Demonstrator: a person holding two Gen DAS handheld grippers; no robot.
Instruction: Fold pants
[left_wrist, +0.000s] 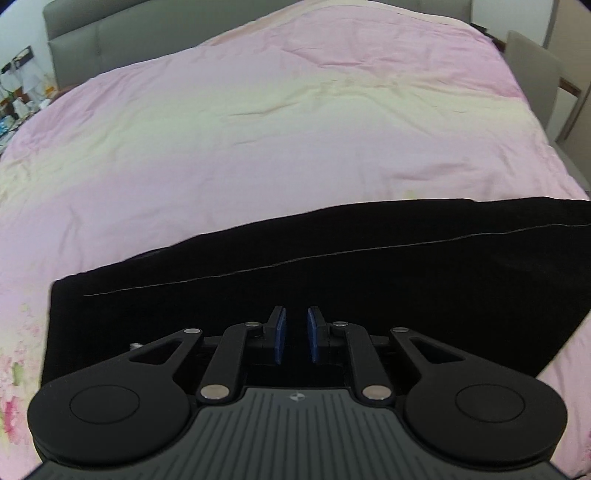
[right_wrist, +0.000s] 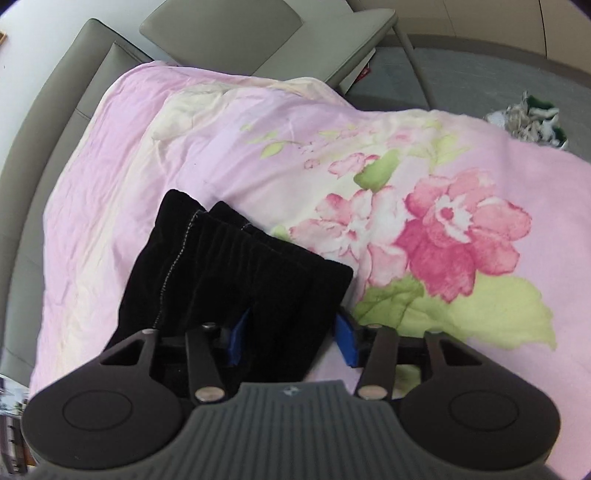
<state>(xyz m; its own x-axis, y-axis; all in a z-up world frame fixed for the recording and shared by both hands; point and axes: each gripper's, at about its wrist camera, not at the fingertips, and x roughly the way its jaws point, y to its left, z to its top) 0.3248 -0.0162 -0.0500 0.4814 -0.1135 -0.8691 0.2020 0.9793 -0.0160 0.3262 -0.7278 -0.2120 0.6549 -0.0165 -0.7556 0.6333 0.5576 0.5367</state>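
Black pants (left_wrist: 332, 266) lie flat across the pink bed cover (left_wrist: 258, 129), stretching from lower left to right, with a pale seam line along them. My left gripper (left_wrist: 296, 334) sits over the near edge of the pants, its blue pads a small gap apart; no cloth shows between them. In the right wrist view the waistband end of the pants (right_wrist: 236, 266) lies bunched on the floral cover (right_wrist: 443, 229). My right gripper (right_wrist: 293, 338) is open wide, with the cloth lying between its blue pads (right_wrist: 345, 339).
A grey headboard (left_wrist: 110, 44) runs along the far side of the bed. A grey chair (right_wrist: 266, 37) stands beside the bed, with a crumpled white and green item (right_wrist: 528, 122) on the floor. A cluttered nightstand (left_wrist: 18, 96) is at far left.
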